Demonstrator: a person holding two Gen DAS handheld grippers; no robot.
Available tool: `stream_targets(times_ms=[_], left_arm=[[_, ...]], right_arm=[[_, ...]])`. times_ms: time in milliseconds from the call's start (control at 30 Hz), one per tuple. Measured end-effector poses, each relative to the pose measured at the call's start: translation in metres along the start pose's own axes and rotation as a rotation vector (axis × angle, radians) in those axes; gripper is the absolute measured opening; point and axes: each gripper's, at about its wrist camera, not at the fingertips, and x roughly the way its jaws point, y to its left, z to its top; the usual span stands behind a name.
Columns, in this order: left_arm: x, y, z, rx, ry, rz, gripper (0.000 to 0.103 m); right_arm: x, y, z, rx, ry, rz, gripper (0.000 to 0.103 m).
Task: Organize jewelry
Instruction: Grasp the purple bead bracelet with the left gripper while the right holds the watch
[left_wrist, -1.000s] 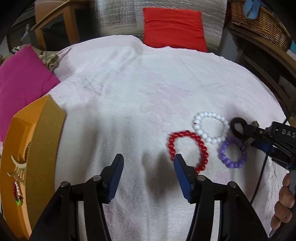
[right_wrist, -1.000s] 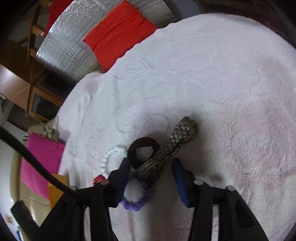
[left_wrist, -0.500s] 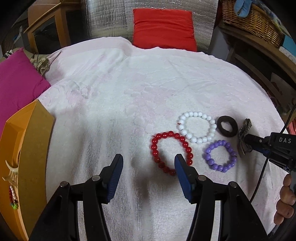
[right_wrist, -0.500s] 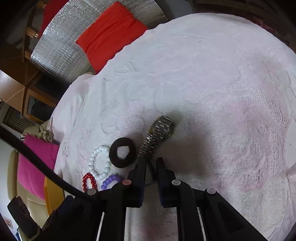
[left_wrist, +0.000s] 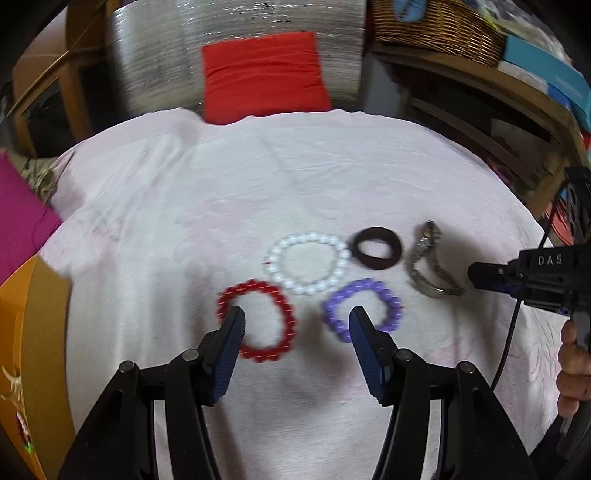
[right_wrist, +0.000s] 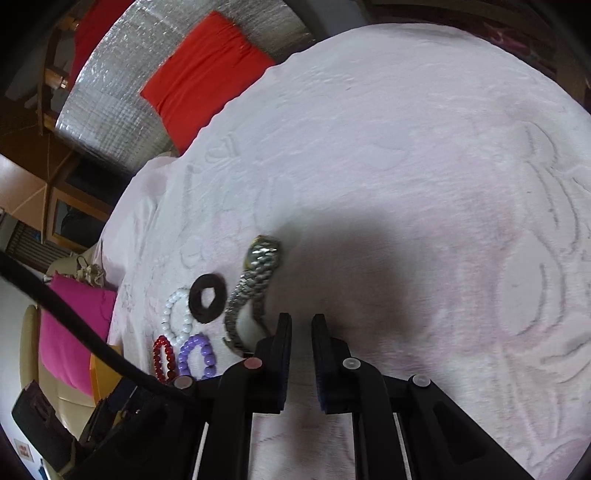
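Pale pink spread (left_wrist: 332, 177). Right gripper (right_wrist: 301, 325) has snapped nearly shut, empty, dragging the watch (right_wrist: 255, 273) aside. Left gripper (left_wrist: 295, 325) widening over red bracelet (left_wrist: 258, 321), at its 11 o'clock; likely next pick.

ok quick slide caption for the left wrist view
Left gripper, jaws opening, above red and purple bead bracelets on a pale cloth.

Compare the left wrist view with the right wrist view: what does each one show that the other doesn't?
Left only: the wicker basket, the person's hand, the right tool from outside, shut and empty; the left tool, its jaws opening with nothing between them.

Right only: bare cloth beyond the watch.

Both: red bracelet, white bracelet, purple bracelet, dark ring, watch, orange tray, red cushion.
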Motion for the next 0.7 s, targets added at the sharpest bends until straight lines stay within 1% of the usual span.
stream_targets(times_ms=[100,200,233,267,367,533,700], left_arm=[[0.005,-0.011,0.001,0.019,0.01,-0.02,0.063],[0.009,-0.019,0.0,0.027,0.026,-0.042,0.063],[0.01,-0.021,-0.001,0.03,0.031,-0.049,0.063],[0.011,-0.023,-0.002,0.035,0.035,-0.054,0.063],[0.014,-0.027,-0.004,0.045,0.049,-0.066,0.063],[0.019,-0.03,-0.005,0.025,0.077,-0.123,0.063],[0.025,-0.033,-0.006,0.022,0.092,-0.152,0.063]], right_arm=[[-0.005,-0.009,0.003,0.008,-0.007,0.002,0.012],[-0.008,-0.016,0.006,0.03,-0.004,0.022,0.012],[-0.009,-0.017,0.007,0.037,-0.003,0.026,0.012],[-0.01,-0.019,0.008,0.045,-0.002,0.033,0.015],[-0.011,-0.022,0.009,0.07,0.0,0.048,0.016],[-0.011,-0.028,0.01,0.089,0.012,0.05,0.016],[-0.01,-0.027,0.009,0.088,0.014,0.046,0.016]])
